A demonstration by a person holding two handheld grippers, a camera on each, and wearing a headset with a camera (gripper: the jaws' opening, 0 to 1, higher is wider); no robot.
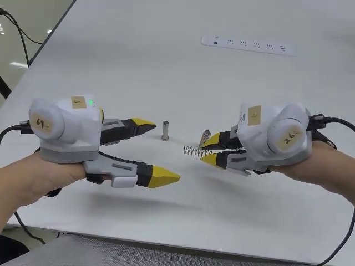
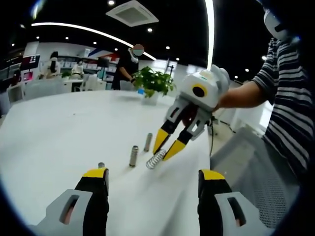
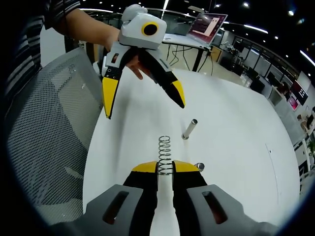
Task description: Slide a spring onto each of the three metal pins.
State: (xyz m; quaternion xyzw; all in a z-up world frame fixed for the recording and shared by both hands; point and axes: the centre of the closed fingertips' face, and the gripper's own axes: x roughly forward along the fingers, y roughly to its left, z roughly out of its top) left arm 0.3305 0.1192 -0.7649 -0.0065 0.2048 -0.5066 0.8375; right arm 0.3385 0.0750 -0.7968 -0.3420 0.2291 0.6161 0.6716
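While my right tongs (image 3: 166,169) clamp one spring (image 3: 164,147), my left tongs (image 1: 166,151) stand open; the upright pin (image 1: 165,131) is bare.

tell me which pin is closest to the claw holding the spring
The pin right beside the tip of the right claw; the next pin stands farther out, toward the left claw.

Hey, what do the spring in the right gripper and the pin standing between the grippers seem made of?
Spring: likely thin bare steel wire, grey coils with small glints. Pin: solid metal, perhaps steel or aluminium; smooth satin silver, light streak along its side.
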